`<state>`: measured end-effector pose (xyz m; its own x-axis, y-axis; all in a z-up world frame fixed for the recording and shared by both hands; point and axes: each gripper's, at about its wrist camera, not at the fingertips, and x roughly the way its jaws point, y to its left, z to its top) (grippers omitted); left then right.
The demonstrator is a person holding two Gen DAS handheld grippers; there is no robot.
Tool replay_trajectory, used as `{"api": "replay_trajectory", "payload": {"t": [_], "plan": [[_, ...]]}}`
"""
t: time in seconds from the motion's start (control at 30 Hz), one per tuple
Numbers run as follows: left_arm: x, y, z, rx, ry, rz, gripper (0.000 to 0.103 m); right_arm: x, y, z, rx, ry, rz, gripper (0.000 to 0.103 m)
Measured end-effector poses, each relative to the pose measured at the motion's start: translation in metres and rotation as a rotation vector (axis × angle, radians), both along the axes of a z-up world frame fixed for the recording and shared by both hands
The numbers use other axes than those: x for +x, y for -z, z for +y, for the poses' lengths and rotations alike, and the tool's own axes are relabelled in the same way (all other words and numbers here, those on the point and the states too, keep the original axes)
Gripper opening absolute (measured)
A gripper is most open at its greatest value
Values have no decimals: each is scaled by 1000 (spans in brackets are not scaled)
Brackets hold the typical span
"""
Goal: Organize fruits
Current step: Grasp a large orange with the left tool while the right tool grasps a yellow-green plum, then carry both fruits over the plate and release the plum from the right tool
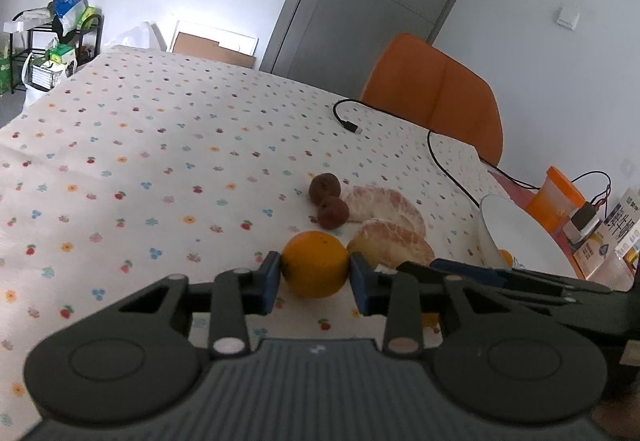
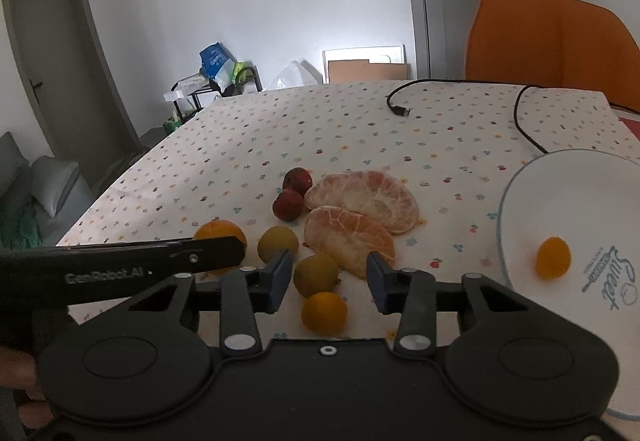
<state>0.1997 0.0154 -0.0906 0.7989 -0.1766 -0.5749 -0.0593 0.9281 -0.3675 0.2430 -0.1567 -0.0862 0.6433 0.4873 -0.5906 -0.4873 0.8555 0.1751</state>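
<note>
Left gripper (image 1: 315,269) jaws hold the small orange (image 1: 315,264) w/ thin contact, so it may roll off the bench (image 1: 160,129); right gripper (image 2: 329,277) jaws wide, approx. over two fruits.

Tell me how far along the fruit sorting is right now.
Early. One small orange fruit sits in the white bowl. The left gripper is shut on another orange fruit; the right gripper is open over the pile. Left on the tablecloth: three small fruits, two red ones and two peeled halves.
</note>
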Motion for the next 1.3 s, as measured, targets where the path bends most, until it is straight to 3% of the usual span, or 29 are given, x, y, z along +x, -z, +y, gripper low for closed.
{"api": "replay_trajectory", "payload": {"t": [0.23,0.57,1.3], "plan": [[-5,-6,6,-3,-21,-15,35,-1,0,8,-29,-15,-10,24],[-18,-18,-1,0,-10,-53,35,-18,-17,-8,-8,13,-73,23],[-34,-43,-61,52,107,-103,35,-57,-36,-82,67,157,-137,24]]}}
